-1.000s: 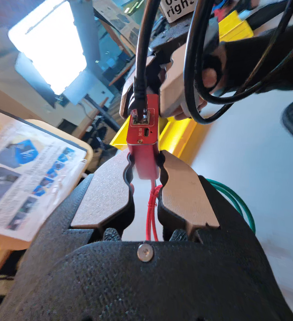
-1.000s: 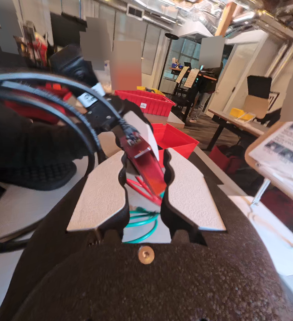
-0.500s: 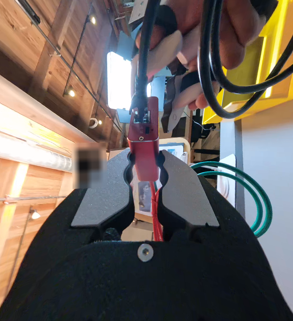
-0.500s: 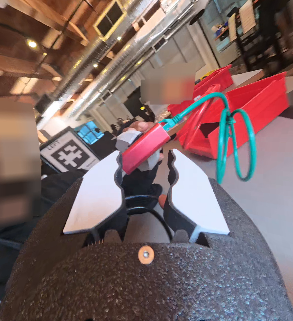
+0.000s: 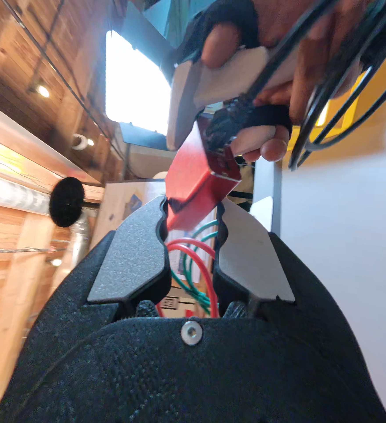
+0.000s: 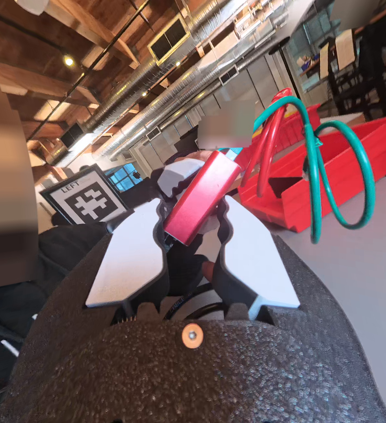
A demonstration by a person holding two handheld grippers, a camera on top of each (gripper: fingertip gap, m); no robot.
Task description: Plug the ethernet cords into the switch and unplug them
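The red switch [image 5: 194, 183] sits tilted between the fingertips of my left gripper [image 5: 191, 206], which is shut on its lower end with the jaws fairly wide. The red cord [image 5: 207, 274] and the green cord [image 5: 207, 225] hang from that end. My right gripper [image 6: 192, 201] is shut on the switch's [image 6: 201, 196] other end, where the black cord's plug [image 5: 224, 128] sits in a port. Its pads [image 5: 221, 80] flank the plug in the left wrist view. The left pads [image 6: 178, 176] clamp the switch from behind. The green cord [image 6: 368, 194] and the red cord [image 6: 267, 146] loop in the air.
A white table [image 6: 347, 263] lies below, with red bins [image 6: 338, 183] at its far side. A yellow bin [image 5: 324, 119] stands behind the right hand. A black-and-white marker plate [image 6: 86, 201] rides on the left gripper. Black cord loops [image 5: 357, 128] hang from the right hand. Less than 4 cm separates the two grippers' tips.
The left jaws have widened and the switch has tipped over to the right between them. Both grippers stay lifted off the table, and the right pads have come closer to the left camera.
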